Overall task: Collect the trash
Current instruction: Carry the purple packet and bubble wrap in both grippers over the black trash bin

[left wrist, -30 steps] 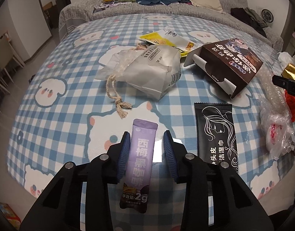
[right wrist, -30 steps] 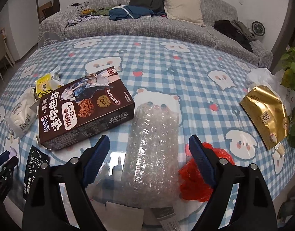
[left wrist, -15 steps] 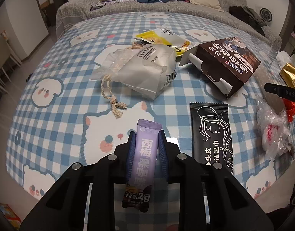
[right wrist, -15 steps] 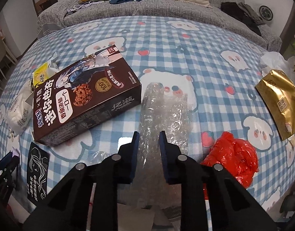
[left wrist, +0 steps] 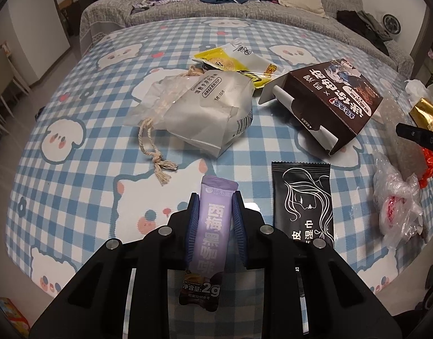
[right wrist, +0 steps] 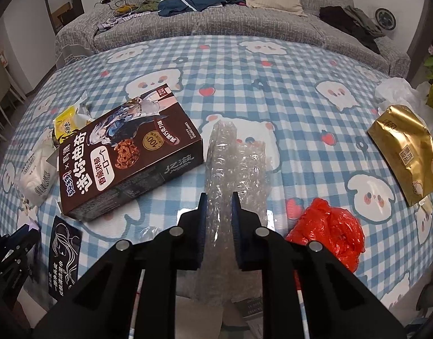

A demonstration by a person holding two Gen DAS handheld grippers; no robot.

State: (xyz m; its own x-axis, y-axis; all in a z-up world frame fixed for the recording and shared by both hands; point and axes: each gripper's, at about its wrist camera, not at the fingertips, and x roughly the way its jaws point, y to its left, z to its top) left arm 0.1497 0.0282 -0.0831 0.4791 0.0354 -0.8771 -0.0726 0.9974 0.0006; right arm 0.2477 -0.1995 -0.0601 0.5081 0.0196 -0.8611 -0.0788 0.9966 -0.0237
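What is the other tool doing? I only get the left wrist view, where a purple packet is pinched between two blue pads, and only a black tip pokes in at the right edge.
Observer: The right tool is shut on a bubble wrap sheet, bunched between its pads.
Operator: Anything beside it that I can't make out?
Observer: A crumpled red plastic bag lies just right of that tool; your view catches only a sliver of it.
Operator: And that gold scrap at my edge?
Observer: It is a whole gold foil pouch, lying flat near the table's right rim, in front of a white crumpled bag.
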